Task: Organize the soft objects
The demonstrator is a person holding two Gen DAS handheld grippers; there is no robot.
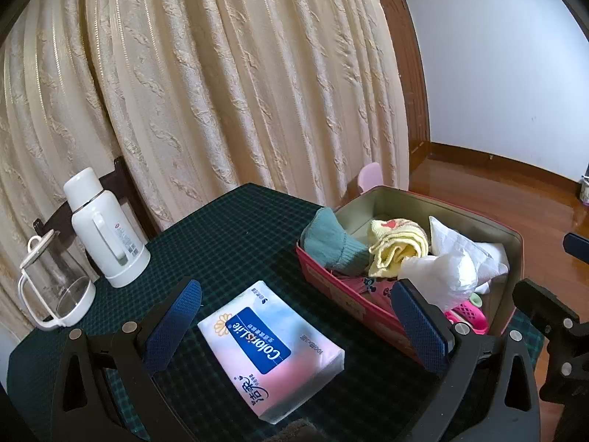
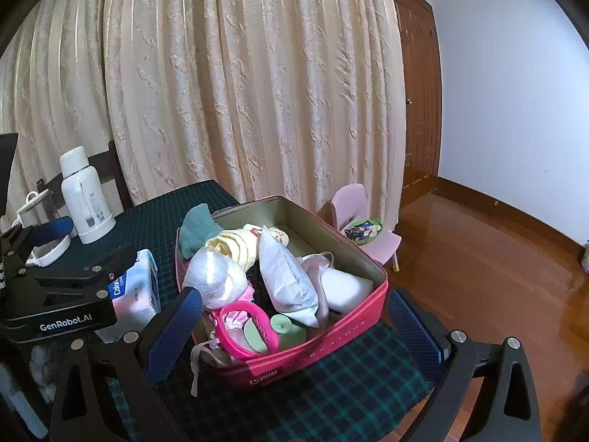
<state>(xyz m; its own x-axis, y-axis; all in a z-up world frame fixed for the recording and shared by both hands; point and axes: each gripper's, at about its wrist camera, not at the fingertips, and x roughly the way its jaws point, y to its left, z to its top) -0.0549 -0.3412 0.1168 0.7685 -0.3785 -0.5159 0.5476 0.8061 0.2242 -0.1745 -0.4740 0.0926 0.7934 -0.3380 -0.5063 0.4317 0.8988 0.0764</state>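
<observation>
A soft tissue pack [image 1: 272,350] with a blue label lies on the green plaid table, between the open fingers of my left gripper [image 1: 294,320], apart from both pads. To its right stands a red tin box [image 1: 331,287] holding a teal cloth [image 1: 331,243], a yellow towel [image 1: 397,250] and white bags [image 1: 449,269]. In the right wrist view my right gripper [image 2: 294,328] is open around the near end of the red box [image 2: 331,335], which also holds a pink basket [image 2: 243,328] and a white pack [image 2: 291,280]. The tissue pack [image 2: 136,291] shows partly behind the left gripper body [image 2: 59,294].
A white thermos [image 1: 103,232] and a glass pitcher [image 1: 55,291] stand at the table's far left. A cream curtain hangs behind the table. A small pink chair [image 2: 360,224] with a packet on it stands on the wooden floor to the right.
</observation>
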